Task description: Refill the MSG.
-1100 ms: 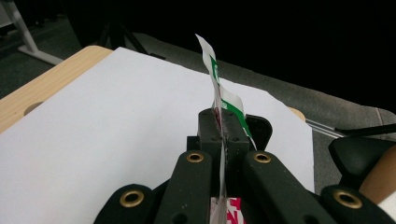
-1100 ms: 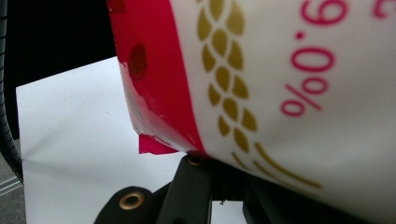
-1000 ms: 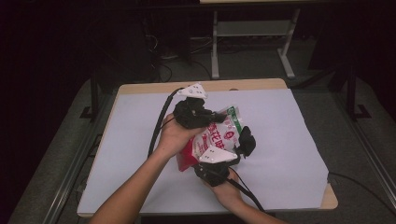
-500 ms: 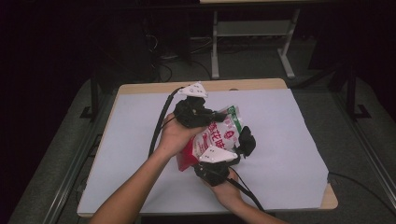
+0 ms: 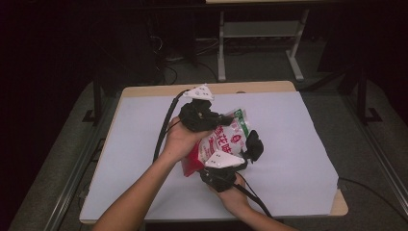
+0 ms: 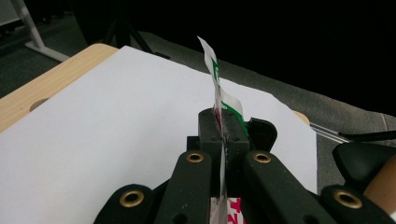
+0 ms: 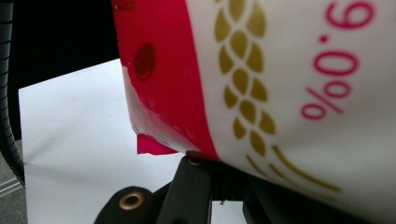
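The left tool pinches the snack bag by its top edge while the right tool, its jaws hidden behind the bag, steadies the lower end above the tabletop, likely to tear it open.

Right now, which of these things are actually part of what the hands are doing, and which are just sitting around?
In use:
- snack bag
- left gripper, shut on its top edge
- right gripper
- white sheet beneath

Just there:
- metal stand beyond the table
- floor cables
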`<action>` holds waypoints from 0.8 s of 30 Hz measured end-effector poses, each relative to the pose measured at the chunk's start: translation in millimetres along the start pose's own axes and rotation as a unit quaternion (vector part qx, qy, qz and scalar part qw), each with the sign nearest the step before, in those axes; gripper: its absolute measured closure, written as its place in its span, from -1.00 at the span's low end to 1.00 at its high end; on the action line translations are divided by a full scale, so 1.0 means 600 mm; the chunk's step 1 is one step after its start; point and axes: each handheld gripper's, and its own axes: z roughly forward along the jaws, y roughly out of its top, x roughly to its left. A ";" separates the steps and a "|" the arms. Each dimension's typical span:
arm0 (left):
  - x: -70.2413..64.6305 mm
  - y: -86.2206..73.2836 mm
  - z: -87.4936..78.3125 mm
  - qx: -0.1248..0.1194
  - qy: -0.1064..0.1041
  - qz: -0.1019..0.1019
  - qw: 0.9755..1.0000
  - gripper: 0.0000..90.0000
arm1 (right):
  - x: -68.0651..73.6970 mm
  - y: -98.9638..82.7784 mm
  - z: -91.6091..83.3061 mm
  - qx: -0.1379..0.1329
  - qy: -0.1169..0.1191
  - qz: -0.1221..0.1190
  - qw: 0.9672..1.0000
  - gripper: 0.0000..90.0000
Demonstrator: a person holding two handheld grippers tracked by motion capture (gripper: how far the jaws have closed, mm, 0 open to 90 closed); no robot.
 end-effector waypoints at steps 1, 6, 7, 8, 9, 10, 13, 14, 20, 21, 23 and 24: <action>0.000 0.000 0.000 0.000 -0.001 -0.001 1.000 1.00 | 0.000 0.000 0.000 0.000 0.000 0.000 1.000 1.00; 0.000 0.001 0.001 0.006 0.000 0.003 1.000 1.00 | 0.001 0.000 0.000 0.000 0.000 -0.001 1.000 1.00; 0.000 0.001 0.001 0.005 0.000 0.002 1.000 1.00 | 0.002 0.000 0.000 0.000 0.000 -0.001 1.000 1.00; 0.000 0.001 0.001 0.006 -0.001 0.001 1.000 1.00 | 0.002 0.000 -0.001 0.000 0.000 0.000 1.000 1.00; 0.000 0.001 0.001 0.005 0.000 0.000 1.000 1.00 | 0.002 0.000 -0.001 0.000 0.000 0.000 1.000 1.00; 0.000 0.001 0.001 0.005 0.000 0.000 1.000 1.00 | 0.002 0.000 -0.001 0.000 0.000 0.000 1.000 1.00; -0.001 0.001 0.002 0.005 0.000 0.001 1.000 1.00 | 0.002 0.000 -0.001 -0.001 0.000 0.000 1.000 1.00; -0.001 0.001 0.004 0.005 0.001 0.001 1.000 1.00 | 0.002 0.000 -0.001 -0.001 0.000 0.000 1.000 1.00; -0.002 0.003 0.006 0.009 0.001 0.000 1.000 1.00 | 0.002 0.000 -0.001 -0.002 0.002 0.002 1.000 1.00; -0.002 0.003 0.006 0.009 0.001 0.000 1.000 1.00 | 0.002 0.000 -0.001 -0.002 0.002 0.002 1.000 1.00; -0.001 0.005 0.007 0.014 0.001 0.003 1.000 1.00 | 0.002 0.000 -0.002 -0.003 0.002 0.002 1.000 1.00; -0.001 0.005 0.007 0.014 0.001 0.003 1.000 1.00 | 0.002 0.000 -0.002 -0.003 0.002 0.002 1.000 1.00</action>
